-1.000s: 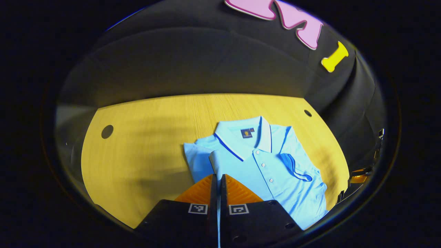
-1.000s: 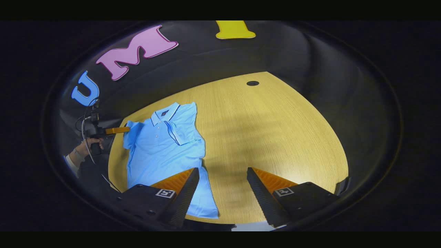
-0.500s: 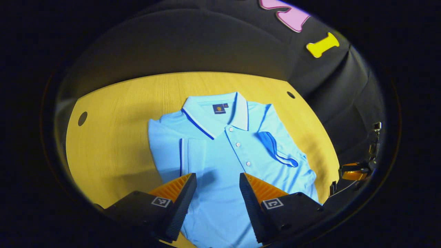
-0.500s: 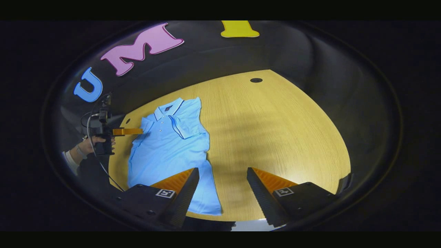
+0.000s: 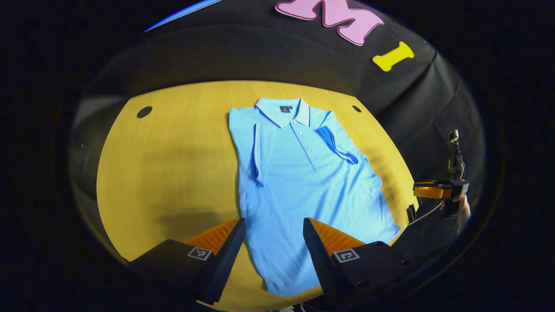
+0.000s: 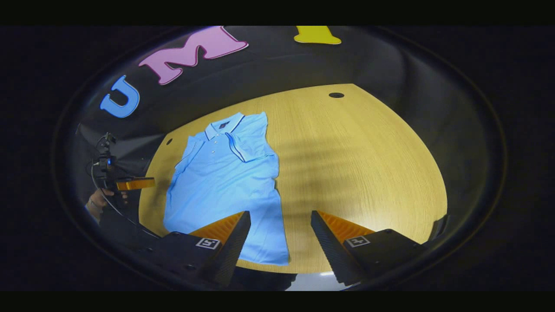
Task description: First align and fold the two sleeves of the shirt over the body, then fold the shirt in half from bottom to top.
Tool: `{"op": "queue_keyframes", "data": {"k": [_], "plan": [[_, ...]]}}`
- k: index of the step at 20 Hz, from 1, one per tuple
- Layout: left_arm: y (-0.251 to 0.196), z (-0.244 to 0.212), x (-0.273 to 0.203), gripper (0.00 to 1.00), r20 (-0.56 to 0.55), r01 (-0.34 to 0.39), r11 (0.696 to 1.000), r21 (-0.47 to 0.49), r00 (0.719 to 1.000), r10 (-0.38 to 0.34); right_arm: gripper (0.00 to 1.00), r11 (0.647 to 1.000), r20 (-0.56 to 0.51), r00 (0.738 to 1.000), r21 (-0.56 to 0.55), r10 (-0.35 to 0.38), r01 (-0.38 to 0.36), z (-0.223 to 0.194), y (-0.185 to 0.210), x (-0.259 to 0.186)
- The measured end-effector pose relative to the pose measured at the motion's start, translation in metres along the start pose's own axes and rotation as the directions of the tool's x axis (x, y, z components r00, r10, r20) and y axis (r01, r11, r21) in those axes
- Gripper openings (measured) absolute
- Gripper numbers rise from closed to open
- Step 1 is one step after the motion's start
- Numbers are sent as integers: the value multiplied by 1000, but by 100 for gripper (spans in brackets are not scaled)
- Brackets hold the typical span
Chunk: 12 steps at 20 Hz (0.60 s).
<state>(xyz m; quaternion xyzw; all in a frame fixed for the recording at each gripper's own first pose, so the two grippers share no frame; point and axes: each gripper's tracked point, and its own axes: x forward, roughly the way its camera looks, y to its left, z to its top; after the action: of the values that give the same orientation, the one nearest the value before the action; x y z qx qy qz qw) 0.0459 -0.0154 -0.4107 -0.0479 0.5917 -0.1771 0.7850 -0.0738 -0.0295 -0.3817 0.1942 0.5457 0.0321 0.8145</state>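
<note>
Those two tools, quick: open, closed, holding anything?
Left tool: open, holding nothing, above the shirt.
Right tool: open, holding nothing.

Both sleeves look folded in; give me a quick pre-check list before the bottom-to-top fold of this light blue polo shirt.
1. Left sleeve folded over the light blue polo shirt: ok.
2. Right sleeve folded over the body: ok, though slanted.
3. Left gripper open, holding nothing: ok.
4. Right gripper open, holding nothing: ok.
5. Bottom hem flat on the wooden table: ok in the right gripper view.
6. Sleeves aligned with each other: cannot tell.
</note>
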Motion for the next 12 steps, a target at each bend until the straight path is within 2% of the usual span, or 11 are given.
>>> {"op": "queue_keyframes", "data": {"k": [6,12], "plan": [[0,-86,-17,87,-72,-21,997,-81,997,15,89,999,-64,998,-28,15,-17,-38,16,1],[-20,-126,-15,87,-104,-4,989,-146,995,-12,92,1000,-174,985,-26,-9,5,-89,6,5]]}}
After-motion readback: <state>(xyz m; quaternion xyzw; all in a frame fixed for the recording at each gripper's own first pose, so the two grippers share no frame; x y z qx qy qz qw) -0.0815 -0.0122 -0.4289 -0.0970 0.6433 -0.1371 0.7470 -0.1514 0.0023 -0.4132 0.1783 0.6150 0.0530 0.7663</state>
